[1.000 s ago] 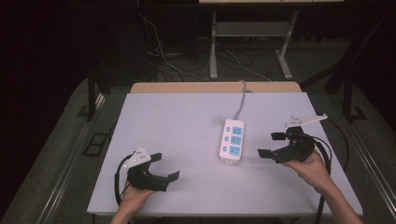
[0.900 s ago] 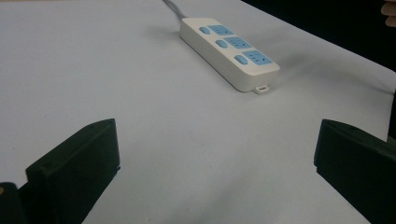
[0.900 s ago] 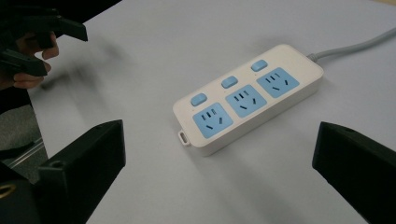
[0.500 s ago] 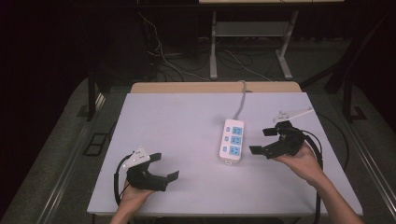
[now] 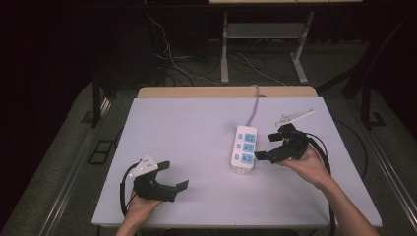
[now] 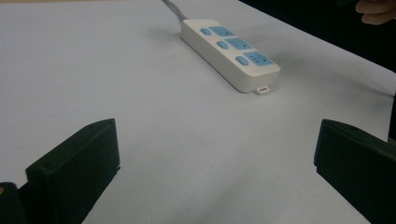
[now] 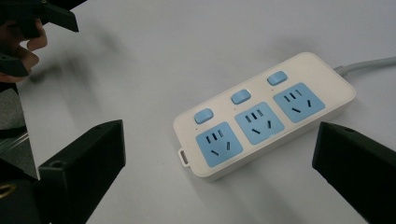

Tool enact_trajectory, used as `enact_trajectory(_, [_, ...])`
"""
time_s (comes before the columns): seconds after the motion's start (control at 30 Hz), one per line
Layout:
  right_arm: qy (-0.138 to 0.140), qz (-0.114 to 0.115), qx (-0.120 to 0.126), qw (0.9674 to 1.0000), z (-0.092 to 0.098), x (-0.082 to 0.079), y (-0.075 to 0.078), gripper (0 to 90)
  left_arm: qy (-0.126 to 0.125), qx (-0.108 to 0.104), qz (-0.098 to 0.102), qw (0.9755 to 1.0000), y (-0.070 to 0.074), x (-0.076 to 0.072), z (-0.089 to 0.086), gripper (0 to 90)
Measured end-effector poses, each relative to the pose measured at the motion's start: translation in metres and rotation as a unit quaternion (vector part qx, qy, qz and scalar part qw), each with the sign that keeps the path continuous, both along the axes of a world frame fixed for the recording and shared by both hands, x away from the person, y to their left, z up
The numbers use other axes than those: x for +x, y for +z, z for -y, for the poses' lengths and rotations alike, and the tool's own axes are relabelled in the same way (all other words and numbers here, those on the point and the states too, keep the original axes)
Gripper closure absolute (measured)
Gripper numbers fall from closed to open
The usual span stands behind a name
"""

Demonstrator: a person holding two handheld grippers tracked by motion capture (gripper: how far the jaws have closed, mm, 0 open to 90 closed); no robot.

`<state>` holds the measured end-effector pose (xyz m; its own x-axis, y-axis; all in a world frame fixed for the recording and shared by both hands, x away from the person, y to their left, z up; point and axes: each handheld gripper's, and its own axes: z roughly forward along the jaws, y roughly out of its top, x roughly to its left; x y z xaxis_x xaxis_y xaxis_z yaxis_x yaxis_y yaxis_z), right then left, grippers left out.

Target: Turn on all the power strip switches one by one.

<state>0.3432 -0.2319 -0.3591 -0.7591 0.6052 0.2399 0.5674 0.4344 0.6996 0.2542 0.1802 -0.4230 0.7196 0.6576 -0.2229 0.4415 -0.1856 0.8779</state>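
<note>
A white power strip [image 5: 244, 148] with three blue sockets and three blue switches lies right of the table's middle. Its grey cable [image 5: 253, 105] runs off the back edge. My right gripper [image 5: 265, 146] is open just right of the strip's near end, jaws turned toward it. In the right gripper view the strip [image 7: 264, 114] lies between and beyond the wide-apart jaws of the right gripper [image 7: 219, 172], untouched. My left gripper [image 5: 173, 175] rests open near the front left, holding nothing. From the left gripper [image 6: 215, 177] the strip [image 6: 231, 49] lies far ahead.
The white table [image 5: 196, 128] has a wooden strip along its back edge. Black floor, loose cables and a metal stand [image 5: 223, 49] lie behind it. The person's other hand [image 7: 18, 42] shows at the top left of the right gripper view.
My right gripper has moved left, closing in on the power strip's near end. The left gripper and the strip have stayed put.
</note>
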Motion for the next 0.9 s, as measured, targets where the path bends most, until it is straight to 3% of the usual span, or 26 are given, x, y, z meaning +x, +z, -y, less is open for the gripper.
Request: enact_trajectory(0.9, [0.042,-0.030,-0.042,0.9978,-0.038,0.021,-0.013,2.5,0.002,0.001,0.005,1.0000,0.000,-0.001,-0.001,0.0])
